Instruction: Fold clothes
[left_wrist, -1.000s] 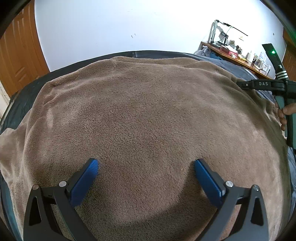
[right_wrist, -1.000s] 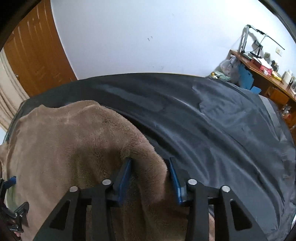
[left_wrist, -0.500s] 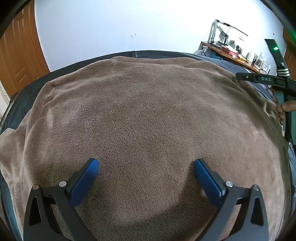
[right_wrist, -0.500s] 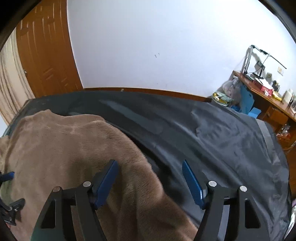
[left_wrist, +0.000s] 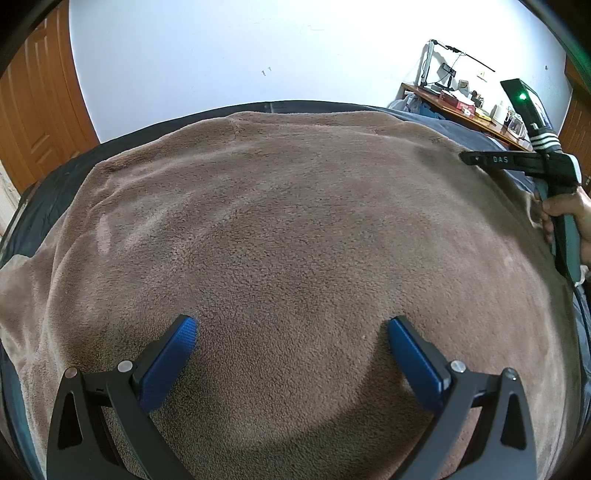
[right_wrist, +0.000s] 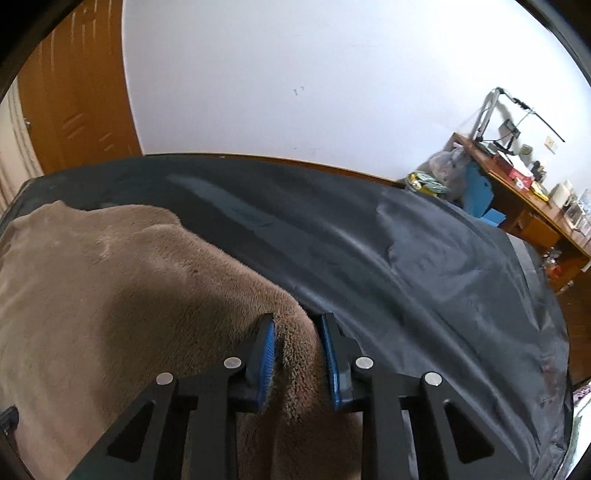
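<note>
A brown fleece garment (left_wrist: 288, 229) lies spread over a dark sheet. My left gripper (left_wrist: 291, 328) hovers just above its near part, open wide, blue pads apart with nothing between them. In the right wrist view the same brown fleece (right_wrist: 110, 295) fills the left side, and my right gripper (right_wrist: 297, 328) is shut on a fold at its right edge. The left wrist view also shows the right gripper's body (left_wrist: 517, 162) at the far right edge of the fleece, held by a hand (left_wrist: 565, 206).
The dark sheet (right_wrist: 406, 266) covers the bed to the right of the fleece. A wooden desk (right_wrist: 524, 199) with a lamp and clutter stands at the far right. A wooden door (right_wrist: 74, 103) is at the left, against a white wall.
My right gripper was shut on the fleece edge, opened half a second ago, and is now shut on that edge again. The left gripper has stayed open and still.
</note>
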